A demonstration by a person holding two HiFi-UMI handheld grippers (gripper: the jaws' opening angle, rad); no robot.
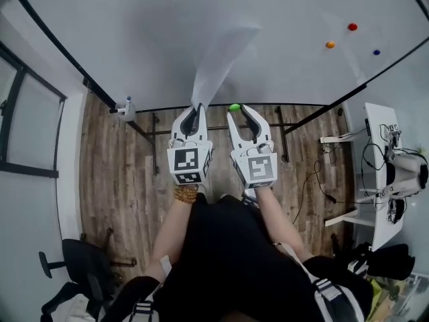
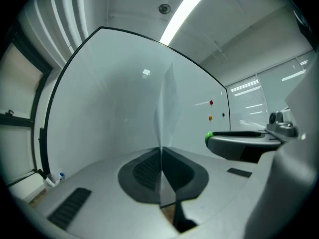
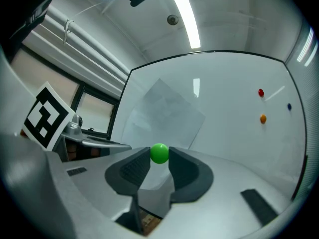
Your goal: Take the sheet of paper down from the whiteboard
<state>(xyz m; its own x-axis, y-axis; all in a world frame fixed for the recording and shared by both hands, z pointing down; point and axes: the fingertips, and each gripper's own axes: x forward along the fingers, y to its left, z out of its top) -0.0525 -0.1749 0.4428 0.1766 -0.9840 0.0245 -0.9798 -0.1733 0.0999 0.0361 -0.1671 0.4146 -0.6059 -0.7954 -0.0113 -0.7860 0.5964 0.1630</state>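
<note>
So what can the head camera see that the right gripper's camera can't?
Only the head view shows the black office chair, the white desk and the person's arms. Only the right gripper view shows the long ceiling light. Both show the whiteboard, the sheet of paper pinched by the left gripper, the green magnet in the right gripper, and the red magnet and orange magnet.

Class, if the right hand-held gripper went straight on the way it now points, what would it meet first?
Probably the paper, straight ahead past the magnet that the right hand-held gripper holds. The whiteboard lies behind. Depth is unclear, so it might miss the paper and reach the whiteboard.
</note>
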